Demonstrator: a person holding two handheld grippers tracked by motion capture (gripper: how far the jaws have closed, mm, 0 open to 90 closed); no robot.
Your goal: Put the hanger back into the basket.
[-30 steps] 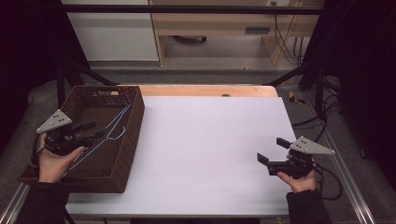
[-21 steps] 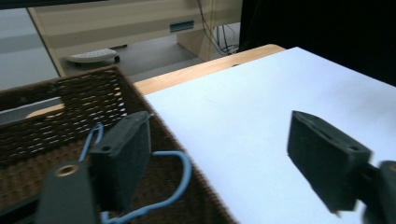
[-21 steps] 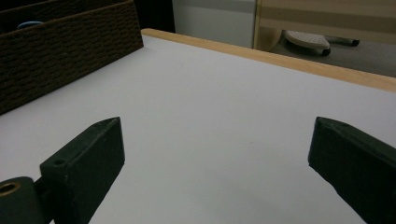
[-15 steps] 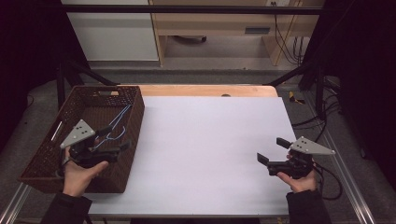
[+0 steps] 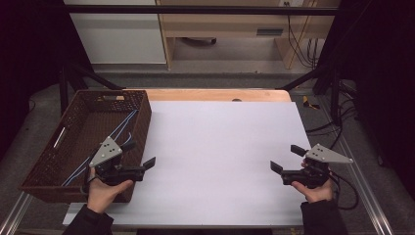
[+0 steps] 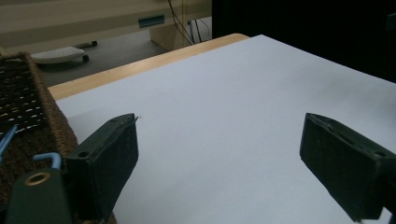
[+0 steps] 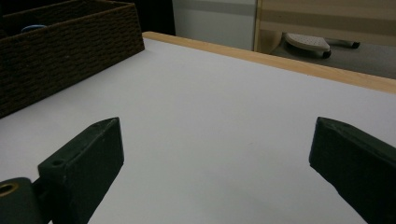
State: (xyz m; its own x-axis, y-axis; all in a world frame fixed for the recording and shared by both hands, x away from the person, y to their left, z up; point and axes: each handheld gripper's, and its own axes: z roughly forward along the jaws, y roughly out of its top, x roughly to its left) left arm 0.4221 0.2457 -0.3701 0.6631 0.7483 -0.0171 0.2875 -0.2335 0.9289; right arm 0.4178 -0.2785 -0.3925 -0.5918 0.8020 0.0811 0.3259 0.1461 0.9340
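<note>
Now | left gripper (image 5: 139, 154): jaws just opened wide, empty | right gripper (image 5: 284, 157): wide, empty

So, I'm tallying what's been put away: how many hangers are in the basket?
1 that I can make out: a blue wire hanger lying along the floor of the wicker basket at the table's left. Another could lie hidden under the left gripper.

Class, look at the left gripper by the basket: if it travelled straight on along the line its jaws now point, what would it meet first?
Most likely nothing: the left gripper, jaws open and empty, points across the bare white table, away from the wicker basket. The right gripper lies roughly ahead, far off; depth is uncertain.
</note>
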